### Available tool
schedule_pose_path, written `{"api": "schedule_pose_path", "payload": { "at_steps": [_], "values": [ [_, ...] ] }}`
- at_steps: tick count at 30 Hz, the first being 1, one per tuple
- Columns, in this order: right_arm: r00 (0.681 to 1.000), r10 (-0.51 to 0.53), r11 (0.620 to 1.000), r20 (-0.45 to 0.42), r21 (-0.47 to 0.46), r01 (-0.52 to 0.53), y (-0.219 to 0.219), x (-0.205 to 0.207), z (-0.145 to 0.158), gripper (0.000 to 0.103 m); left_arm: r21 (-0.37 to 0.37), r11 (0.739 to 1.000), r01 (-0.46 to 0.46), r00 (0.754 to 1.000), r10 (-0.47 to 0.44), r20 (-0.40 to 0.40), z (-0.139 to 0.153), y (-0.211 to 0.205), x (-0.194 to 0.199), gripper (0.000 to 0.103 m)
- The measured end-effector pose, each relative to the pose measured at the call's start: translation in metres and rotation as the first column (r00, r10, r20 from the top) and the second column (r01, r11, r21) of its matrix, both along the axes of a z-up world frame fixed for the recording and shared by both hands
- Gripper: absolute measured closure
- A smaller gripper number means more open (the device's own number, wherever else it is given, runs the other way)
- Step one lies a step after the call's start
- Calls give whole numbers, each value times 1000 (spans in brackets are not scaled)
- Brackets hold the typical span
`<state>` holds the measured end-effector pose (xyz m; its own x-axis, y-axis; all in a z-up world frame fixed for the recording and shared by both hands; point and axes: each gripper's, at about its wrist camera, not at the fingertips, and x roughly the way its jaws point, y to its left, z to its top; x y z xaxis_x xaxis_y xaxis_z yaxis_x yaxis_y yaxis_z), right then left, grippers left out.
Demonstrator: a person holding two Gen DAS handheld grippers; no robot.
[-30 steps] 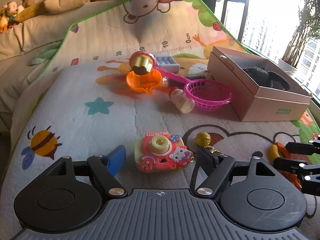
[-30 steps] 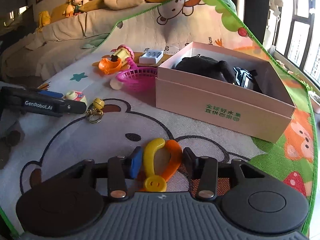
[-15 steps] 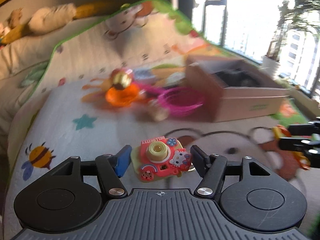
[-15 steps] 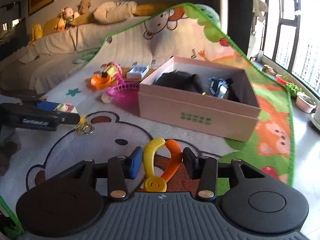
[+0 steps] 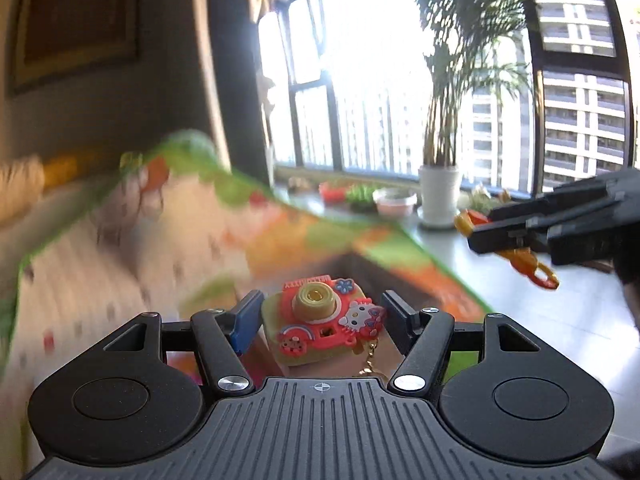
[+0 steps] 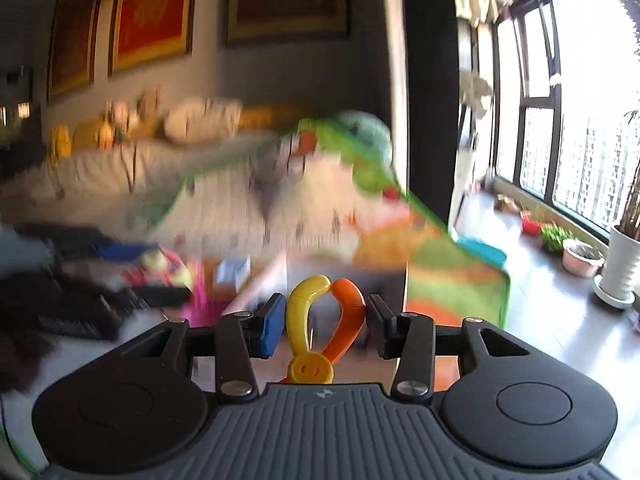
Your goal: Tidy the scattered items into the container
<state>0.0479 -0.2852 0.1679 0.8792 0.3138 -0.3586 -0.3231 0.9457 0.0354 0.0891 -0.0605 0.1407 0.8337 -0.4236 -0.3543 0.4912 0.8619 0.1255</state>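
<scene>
Both grippers have swung up off the blurred, colourful cartoon play mat (image 5: pixel 120 248) since a second ago, the left gripper (image 5: pixel 318 314) with jaws clamped on the pink-and-yellow rubbery toy camera (image 5: pixel 320 324), the right gripper (image 6: pixel 322 320) with jaws gripping the yellow-and-orange plastic toy tongs (image 6: pixel 320 328), so both look bound for the box.

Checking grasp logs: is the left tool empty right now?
No, the left tool holds a pink toy camera between its fingers, lifted off the mat.
</scene>
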Motion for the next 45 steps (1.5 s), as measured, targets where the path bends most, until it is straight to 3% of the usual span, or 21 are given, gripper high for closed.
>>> {"api": "schedule_pose_path", "payload": {
  "at_steps": [3, 4, 6, 9, 13, 18, 22, 25, 28, 30, 32, 38, 43, 45],
  "values": [
    [999, -12, 999, 38, 45, 10, -4, 45, 26, 59, -40, 999, 11, 999, -10, 33, 15, -15, 44, 32],
    [999, -12, 998, 33, 55, 10, -5, 61, 30, 58, -64, 998, 16, 999, -14, 32, 17, -18, 60, 19],
    [999, -32, 998, 16, 62, 31, -3, 96, 32, 41, -103, 995, -6, 1000, 3, -31, 17, -18, 96, 7],
    [998, -63, 998, 15, 24, 63, 2, 118, 24, 38, -130, 989, -71, 991, 56, -119, 9, 0, 119, 5],
    [999, -48, 998, -16, 45, 48, 1, 123, 6, 30, -56, 982, -180, 960, 163, -229, -27, 34, 110, 2],
    [996, 2, 1000, -91, 11, -1, 31, 124, -19, 29, -12, 955, -298, 883, 270, -385, -79, 87, 85, 1],
    [986, 128, 986, -107, -93, -138, 89, 118, -40, 26, 41, 922, -384, 844, 369, -390, -108, 115, 57, 1],
    [966, 221, 956, -136, -166, -242, 139, 115, -57, 26, 66, 915, -398, 848, 395, -354, -111, 123, 37, 1],
    [935, 309, 908, -175, -239, -345, 183, 106, -74, 37, 77, 911, -405, 861, 409, -302, -109, 127, 23, 1],
    [919, 340, 878, -197, -284, -386, 207, 102, -84, 59, 54, 918, -393, 866, 389, -316, -107, 129, 19, 1],
    [906, 354, 856, -233, -309, -414, 227, 104, -94, 74, 27, 920, -392, 864, 378, -333, -108, 136, 14, 1],
    [886, 338, 834, -318, -334, -438, 252, 112, -119, 70, 2, 905, -425, 842, 396, -366, -115, 149, 1, 1],
    [902, 318, 793, -293, -439, -422, 252, 101, -138, 71, -18, 897, -441, 833, 402, -381, -117, 158, -4, 1],
    [905, 308, 785, -294, -460, -416, 249, 96, -141, 88, -18, 892, -451, 826, 409, -386, -118, 160, -4, 1]
  ]
}}
